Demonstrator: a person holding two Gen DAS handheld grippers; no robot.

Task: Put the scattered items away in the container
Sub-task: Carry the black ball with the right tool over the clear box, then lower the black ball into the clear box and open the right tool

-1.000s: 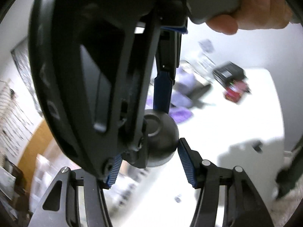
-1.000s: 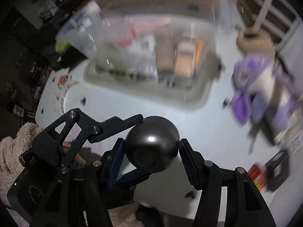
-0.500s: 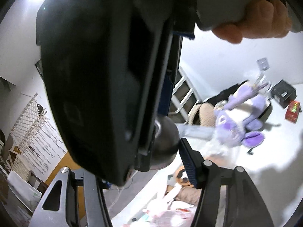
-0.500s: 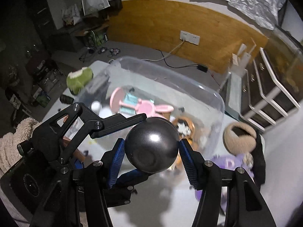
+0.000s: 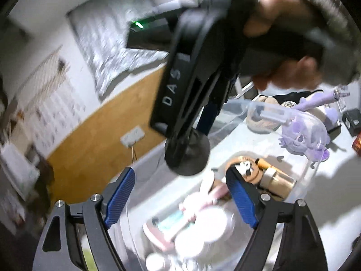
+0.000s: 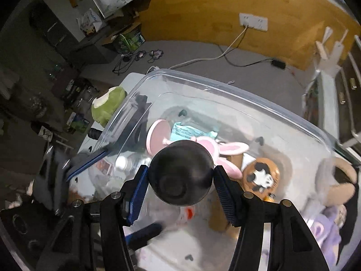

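Several toys lie in the bin [image 6: 237, 85]; right gripper [image 6: 180, 189] clenches a ball [image 6: 180, 174] above it, left gripper [image 5: 180, 194] gapes empty, purple plush [image 5: 302, 135] waits outside the bin.

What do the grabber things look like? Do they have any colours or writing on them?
Both are black frames with silver bolts. The left gripper has ribbed blue pads on its fingers; so does the right gripper. Seen from the left camera, the right one's side carries white letters "DAS" and a small green light. The hand holding it wears a fuzzy grey sleeve.
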